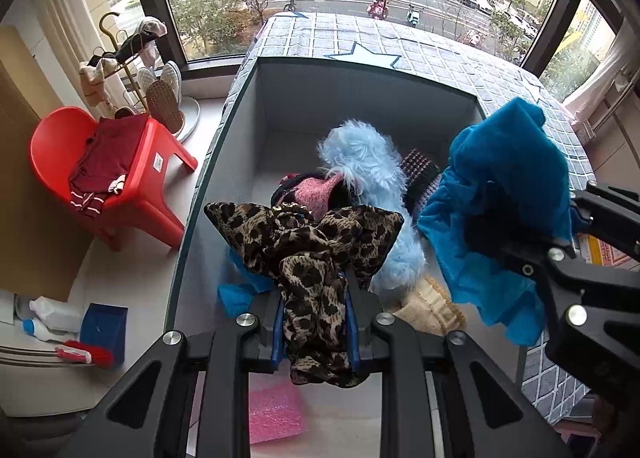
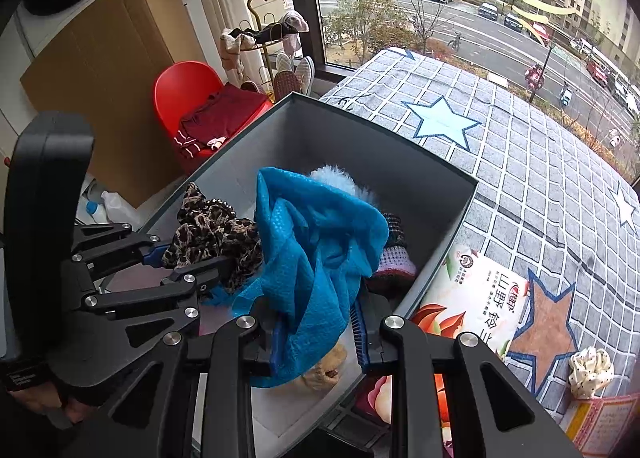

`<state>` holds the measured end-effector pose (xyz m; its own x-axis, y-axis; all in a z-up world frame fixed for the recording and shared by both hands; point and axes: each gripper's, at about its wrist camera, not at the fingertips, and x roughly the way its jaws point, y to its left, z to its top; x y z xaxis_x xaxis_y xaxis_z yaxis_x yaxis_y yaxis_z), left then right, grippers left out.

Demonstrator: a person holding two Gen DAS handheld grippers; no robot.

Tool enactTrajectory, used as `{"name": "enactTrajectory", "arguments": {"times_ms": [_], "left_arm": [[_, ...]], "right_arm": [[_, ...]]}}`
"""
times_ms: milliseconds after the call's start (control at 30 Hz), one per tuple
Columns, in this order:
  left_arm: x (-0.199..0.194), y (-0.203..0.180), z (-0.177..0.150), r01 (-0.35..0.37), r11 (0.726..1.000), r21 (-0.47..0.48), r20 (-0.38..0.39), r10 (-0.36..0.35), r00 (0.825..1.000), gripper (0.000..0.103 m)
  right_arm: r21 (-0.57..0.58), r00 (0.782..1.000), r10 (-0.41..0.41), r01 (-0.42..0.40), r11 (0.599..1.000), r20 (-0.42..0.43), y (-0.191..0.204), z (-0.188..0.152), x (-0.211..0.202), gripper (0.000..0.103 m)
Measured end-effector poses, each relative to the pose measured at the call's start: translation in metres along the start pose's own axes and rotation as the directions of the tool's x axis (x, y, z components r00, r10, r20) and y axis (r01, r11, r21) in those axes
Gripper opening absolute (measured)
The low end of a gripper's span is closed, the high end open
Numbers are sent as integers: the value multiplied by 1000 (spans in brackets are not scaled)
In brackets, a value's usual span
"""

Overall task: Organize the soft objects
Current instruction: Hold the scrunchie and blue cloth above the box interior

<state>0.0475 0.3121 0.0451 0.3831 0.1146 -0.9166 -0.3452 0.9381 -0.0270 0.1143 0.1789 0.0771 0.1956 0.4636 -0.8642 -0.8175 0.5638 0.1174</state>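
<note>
My left gripper (image 1: pixel 316 322) is shut on a leopard-print bow (image 1: pixel 308 242) and holds it over the near end of the grey box (image 1: pixel 360 76). It shows in the right wrist view (image 2: pixel 160 258) with the bow (image 2: pixel 212 234). My right gripper (image 2: pixel 320 334) is shut on a blue mesh cloth (image 2: pixel 316 250) above the box (image 2: pixel 440 234); in the left wrist view it (image 1: pixel 568 234) holds the cloth (image 1: pixel 500 186) at the right. Inside the box lie a fluffy light-blue piece (image 1: pixel 372 178), a pink knit item (image 1: pixel 320 190) and a beige item (image 1: pixel 428 310).
The box stands on a grey checked cloth with stars (image 2: pixel 500 130). A printed bag (image 2: pixel 476 298) and a white dotted scrunchie (image 2: pixel 592 370) lie right of the box. A red chair (image 1: pixel 60 154) with maroon clothing, a shoe rack (image 1: pixel 132 58) and bottles (image 1: pixel 48 318) stand to the left.
</note>
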Motion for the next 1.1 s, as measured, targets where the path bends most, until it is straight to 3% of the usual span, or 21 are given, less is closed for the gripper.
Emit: {"name": "enactTrajectory", "arguments": {"times_ms": [1100], "left_arm": [[1, -4, -5, 1, 1000, 13, -2, -1, 1000, 26]], "right_arm": [[-23, 1000, -13, 13, 1000, -20, 4, 3, 4, 27]]}}
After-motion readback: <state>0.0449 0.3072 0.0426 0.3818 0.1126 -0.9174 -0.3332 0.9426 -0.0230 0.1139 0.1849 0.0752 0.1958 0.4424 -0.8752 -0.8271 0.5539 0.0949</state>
